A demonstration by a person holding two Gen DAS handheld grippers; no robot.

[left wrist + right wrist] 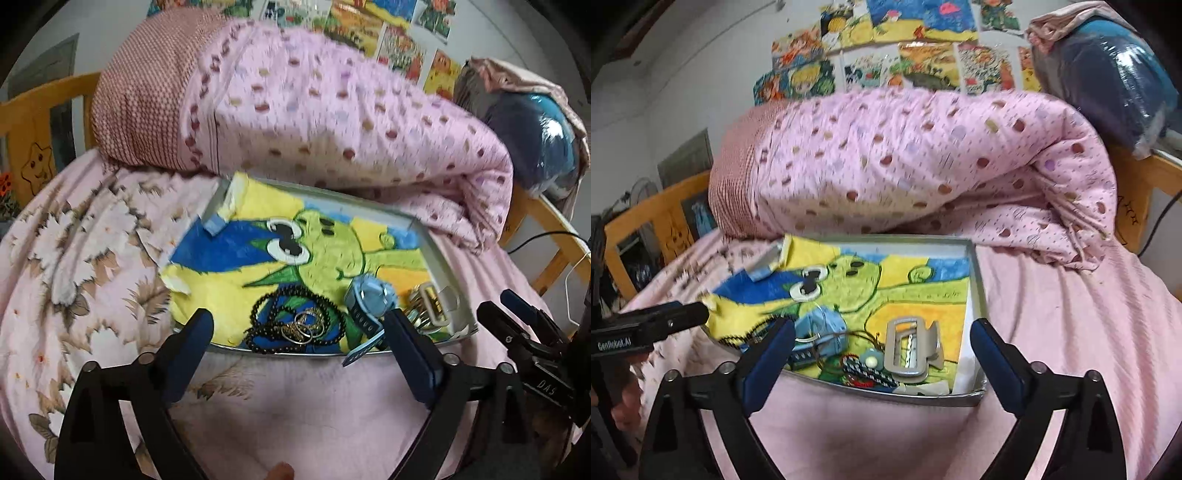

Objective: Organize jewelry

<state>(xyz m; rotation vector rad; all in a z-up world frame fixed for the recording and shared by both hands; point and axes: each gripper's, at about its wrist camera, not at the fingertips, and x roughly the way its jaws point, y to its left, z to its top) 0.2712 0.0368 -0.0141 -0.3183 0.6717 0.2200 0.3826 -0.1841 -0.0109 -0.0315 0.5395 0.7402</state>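
On a bed with a pink sheet lay a shallow grey tray (441,258), lined with a coloured drawing, and all the jewelry was gathered along its near edge. At the left of that group was a black bead necklace (266,334), coiled loosely, with several thin metal rings (301,328) lying on top of it. These probably are light and limp; the beads would slide and hang down, so it seemed better to take a bunch of strands together than a single one. The rings looked small and slippery and hard to pinch flat. Next to them stood a pale blue watch (371,299), stiff at its case, which looked the best place to hold it. Further right was a beige hair claw (910,349), rigid and hollow, easy to take by its frame.

The left gripper (299,332) was spread wide above the necklace, with nothing between its pads. The right gripper (882,345) also stood fully released over the tray's near right corner, and it touched nothing.
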